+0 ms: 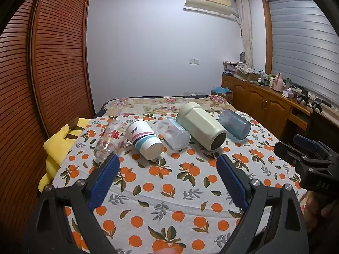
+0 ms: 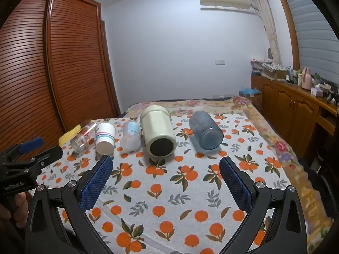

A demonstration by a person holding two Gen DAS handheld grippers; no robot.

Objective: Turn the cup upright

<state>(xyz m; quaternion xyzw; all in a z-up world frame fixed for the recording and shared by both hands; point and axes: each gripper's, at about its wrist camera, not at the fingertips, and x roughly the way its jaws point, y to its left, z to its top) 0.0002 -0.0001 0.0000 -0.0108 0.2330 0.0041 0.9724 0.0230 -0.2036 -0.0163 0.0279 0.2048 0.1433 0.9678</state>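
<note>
Several cups lie on their sides in a row on the orange-print cloth (image 1: 169,190): a clear glass with red print (image 1: 110,140), a white striped paper cup (image 1: 145,139), a translucent plastic cup (image 1: 173,133), a large cream mug (image 1: 201,124) and a blue tumbler (image 1: 234,123). In the right wrist view they show as the glass (image 2: 83,138), paper cup (image 2: 105,137), plastic cup (image 2: 131,136), cream mug (image 2: 157,131) and blue tumbler (image 2: 205,132). My left gripper (image 1: 167,160) is open and empty, short of the row. My right gripper (image 2: 166,163) is open and empty, short of the cream mug.
The cloth covers a bed with a floral blanket (image 1: 169,103) behind. A yellow plush (image 1: 61,139) lies at the left edge. A slatted wooden wardrobe (image 1: 53,53) stands left. A wooden cabinet (image 1: 264,99) with clutter runs along the right.
</note>
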